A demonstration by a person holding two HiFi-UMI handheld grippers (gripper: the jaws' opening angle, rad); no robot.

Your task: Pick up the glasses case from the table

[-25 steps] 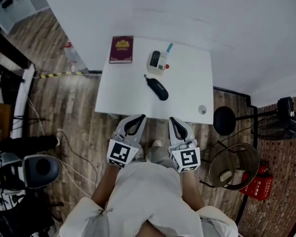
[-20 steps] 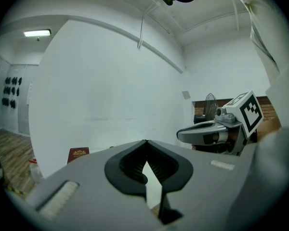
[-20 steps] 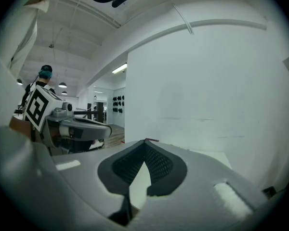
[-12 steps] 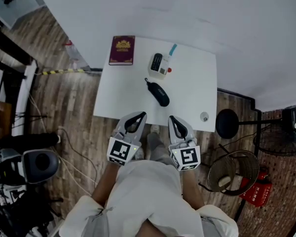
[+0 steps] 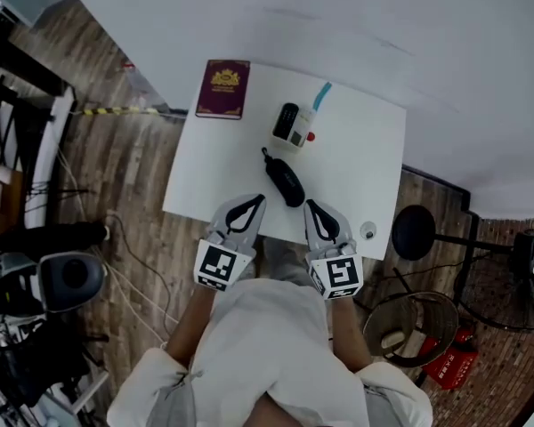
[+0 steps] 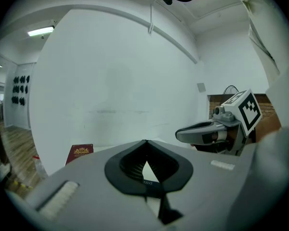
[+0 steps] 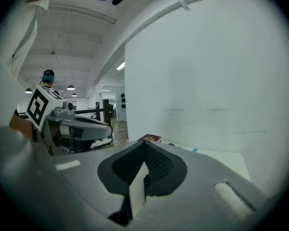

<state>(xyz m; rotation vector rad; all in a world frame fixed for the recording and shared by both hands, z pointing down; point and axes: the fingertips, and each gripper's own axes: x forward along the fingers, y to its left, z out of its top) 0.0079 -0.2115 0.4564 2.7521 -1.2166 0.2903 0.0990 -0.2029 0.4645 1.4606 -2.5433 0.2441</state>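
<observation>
The black glasses case (image 5: 284, 181) lies slanted in the middle of the white table (image 5: 359, 163), a short cord at its far end. My left gripper (image 5: 257, 202) is shut and empty just over the table's near edge, a little left of and below the case. My right gripper (image 5: 310, 205) is shut and empty too, just right of and below the case. Neither touches it. In the left gripper view the shut jaws (image 6: 145, 141) hide the case; the right gripper (image 6: 179, 134) shows beside them. In the right gripper view the jaws (image 7: 144, 142) meet at the tips.
A maroon passport (image 5: 222, 88) lies at the table's far left corner, also seen as the passport (image 6: 80, 151) and passport (image 7: 150, 138). A white device with a black remote and teal pen (image 5: 295, 124) sits behind the case. A small round object (image 5: 368, 231) rests near the front right corner. A black stool (image 5: 416, 231) and wire basket (image 5: 415, 329) stand right.
Both grippers have moved forward from in front of the table to its near edge, closing in on the case. Both stayed shut.
</observation>
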